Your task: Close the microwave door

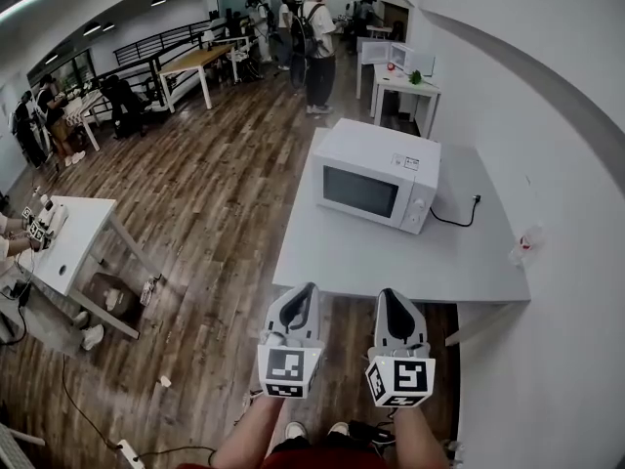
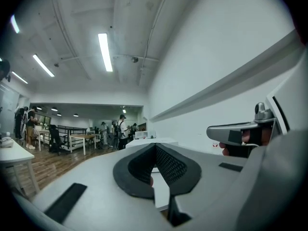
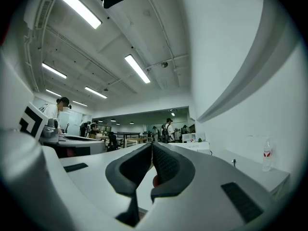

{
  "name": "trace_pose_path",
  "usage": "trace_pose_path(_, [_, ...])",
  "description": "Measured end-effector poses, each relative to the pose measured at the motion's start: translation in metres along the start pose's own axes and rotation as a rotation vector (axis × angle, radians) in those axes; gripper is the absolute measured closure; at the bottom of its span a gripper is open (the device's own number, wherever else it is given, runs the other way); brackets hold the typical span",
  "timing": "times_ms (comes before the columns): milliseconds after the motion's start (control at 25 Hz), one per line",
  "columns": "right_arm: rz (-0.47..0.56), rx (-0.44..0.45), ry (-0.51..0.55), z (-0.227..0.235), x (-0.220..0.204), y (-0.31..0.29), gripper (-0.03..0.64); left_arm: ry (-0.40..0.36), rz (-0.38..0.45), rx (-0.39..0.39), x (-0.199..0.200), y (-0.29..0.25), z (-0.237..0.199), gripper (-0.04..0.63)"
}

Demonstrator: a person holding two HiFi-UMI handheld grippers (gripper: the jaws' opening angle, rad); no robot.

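Observation:
The white microwave (image 1: 376,174) stands on the grey table (image 1: 342,257), its dark-windowed door flat against the body. Both grippers hover side by side just off the table's near edge, well short of the microwave. My left gripper (image 1: 306,291) has its jaws pressed together with nothing between them, and its black pads (image 2: 166,165) meet at the tips. My right gripper (image 1: 390,297) is likewise shut and empty, its pads (image 3: 163,165) touching. In the left gripper view the right gripper's body (image 2: 240,134) shows at the right.
A black cable and plug (image 1: 469,206) lie on the table behind the microwave. A small bottle (image 1: 522,245) stands at the table's right edge by the white wall. A low white table (image 1: 59,247) is at the left, with people (image 1: 317,42) far back.

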State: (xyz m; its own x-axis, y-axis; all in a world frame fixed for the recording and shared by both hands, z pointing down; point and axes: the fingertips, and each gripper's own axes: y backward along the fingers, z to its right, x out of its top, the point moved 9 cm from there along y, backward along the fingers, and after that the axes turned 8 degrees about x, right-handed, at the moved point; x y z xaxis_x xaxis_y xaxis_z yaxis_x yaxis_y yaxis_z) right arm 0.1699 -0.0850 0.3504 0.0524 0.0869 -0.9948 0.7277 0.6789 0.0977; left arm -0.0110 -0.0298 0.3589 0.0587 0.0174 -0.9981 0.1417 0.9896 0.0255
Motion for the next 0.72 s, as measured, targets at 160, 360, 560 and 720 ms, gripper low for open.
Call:
trace_pose_path(160, [-0.015, 0.004, 0.018, -0.021, 0.001, -0.005, 0.588, 0.008, 0.015, 0.005, 0.002, 0.011, -0.016, 0.569])
trace_pose_path(360, [-0.017, -0.005, 0.026, -0.033, 0.006, -0.012, 0.588, 0.011, 0.018, 0.009, 0.002, 0.019, -0.029, 0.569])
trace_pose_path(560, [-0.02, 0.0, 0.031, -0.043, 0.009, -0.019, 0.588, 0.012, 0.018, 0.017, 0.003, 0.023, -0.04, 0.569])
trace_pose_path(720, [-0.014, 0.004, 0.034, -0.049, 0.008, -0.021, 0.588, 0.01, 0.02, 0.025, 0.001, 0.025, -0.047, 0.569])
